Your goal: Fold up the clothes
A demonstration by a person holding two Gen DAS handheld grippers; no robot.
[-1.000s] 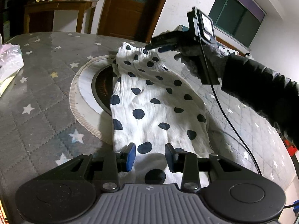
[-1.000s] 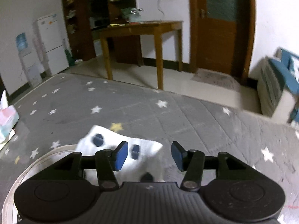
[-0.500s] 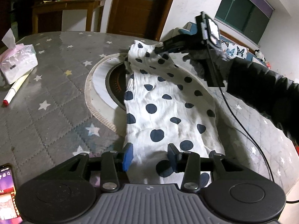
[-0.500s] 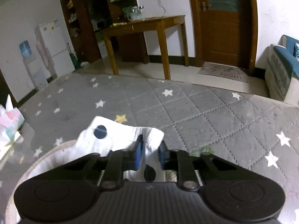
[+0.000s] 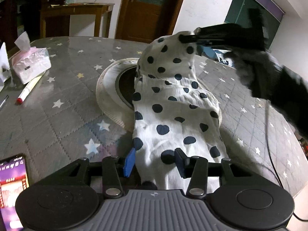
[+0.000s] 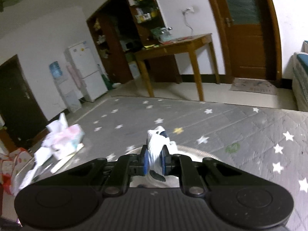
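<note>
Grey quilted cloth with white and yellow stars (image 5: 63, 119) covers the big table that fills most of what I can see, and a round white-rimmed ring with a dark centre (image 5: 107, 88) sits in its middle. Across that ring lies the white garment with navy polka dots (image 5: 173, 105), stretched from the near edge up to its far end, which hangs lifted off the table.

That raised far corner is pinched in the right gripper (image 6: 155, 160), whose 2 blue pads are closing tight on a bunched fold of the fabric; a dark-sleeved arm (image 5: 279, 88) carries it. At the near end, the left gripper (image 5: 154, 161) has its 2 fingers standing apart and opening, with the garment's near end passing between them, touching neither pad as far as I can tell.

Off to the left side lie a pink tissue pack (image 5: 30, 65), a red-capped marker (image 5: 28, 92) beside it, and a lit phone (image 5: 11, 188) at the near corner.
</note>
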